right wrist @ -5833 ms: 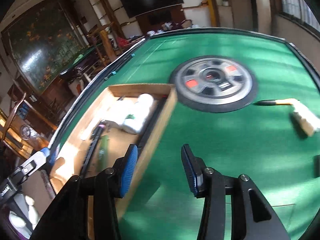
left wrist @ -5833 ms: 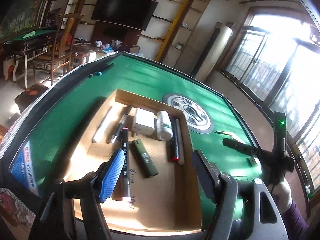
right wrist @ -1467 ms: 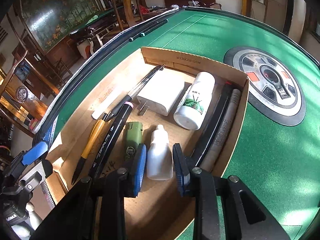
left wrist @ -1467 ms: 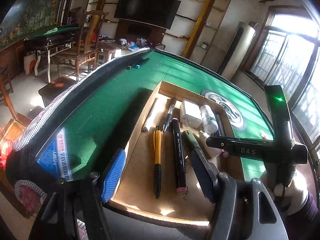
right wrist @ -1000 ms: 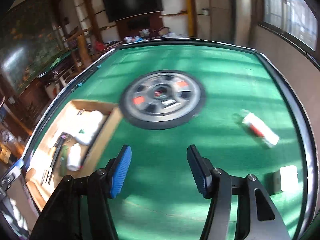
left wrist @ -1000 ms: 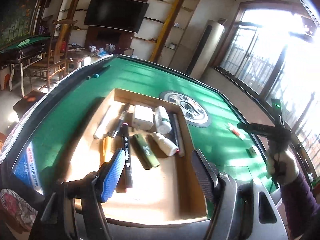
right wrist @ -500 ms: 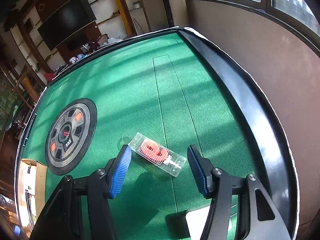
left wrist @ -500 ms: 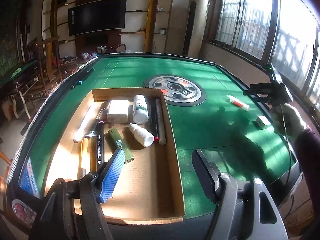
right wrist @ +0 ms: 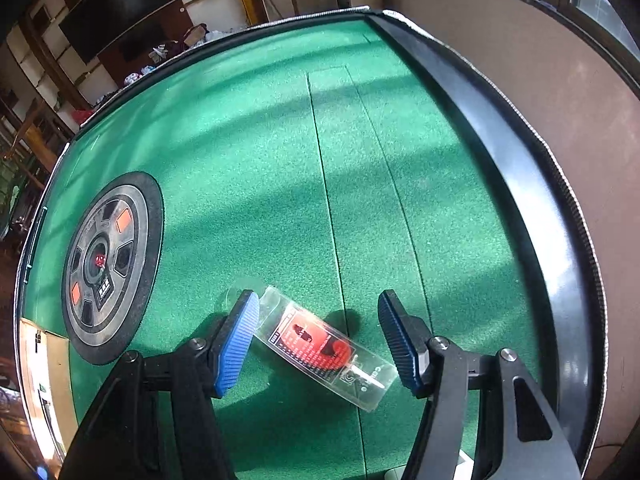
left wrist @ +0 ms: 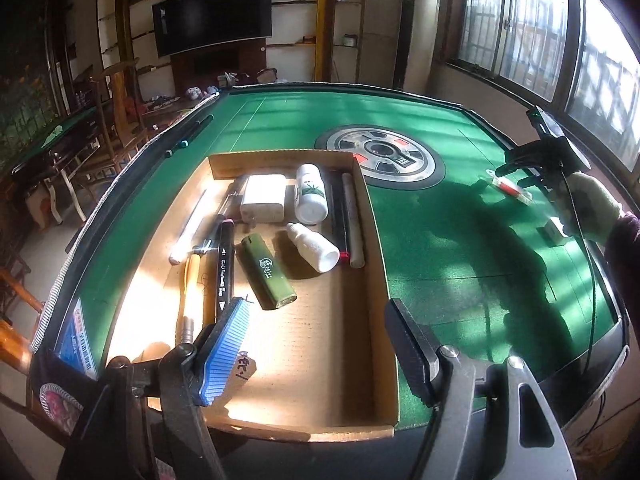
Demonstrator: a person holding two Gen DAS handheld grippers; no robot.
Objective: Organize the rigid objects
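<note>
A clear plastic case with a red insert point(right wrist: 326, 350) lies on the green felt table point(right wrist: 260, 152), slanted between the open jaws of my right gripper point(right wrist: 320, 338), which is low over it and not touching. It also shows in the left wrist view point(left wrist: 513, 189), under the right gripper point(left wrist: 520, 168). My left gripper point(left wrist: 320, 344) is open and empty above the near end of a cardboard tray point(left wrist: 376, 240). The tray holds pens, a white charger point(left wrist: 264, 198), a white bottle point(left wrist: 310, 196), a dropper bottle point(left wrist: 314, 247) and a green lighter point(left wrist: 267, 272).
A small white block point(left wrist: 554, 230) lies on the felt near the right hand. A round dial panel point(left wrist: 380, 158) sits in the table's middle. The black raised rim point(right wrist: 520, 168) runs close on the right. Chairs and a second table stand at the far left.
My right gripper has come down closer over the clear case, which now lies between its jaws. My left gripper has stayed over the tray's near end.
</note>
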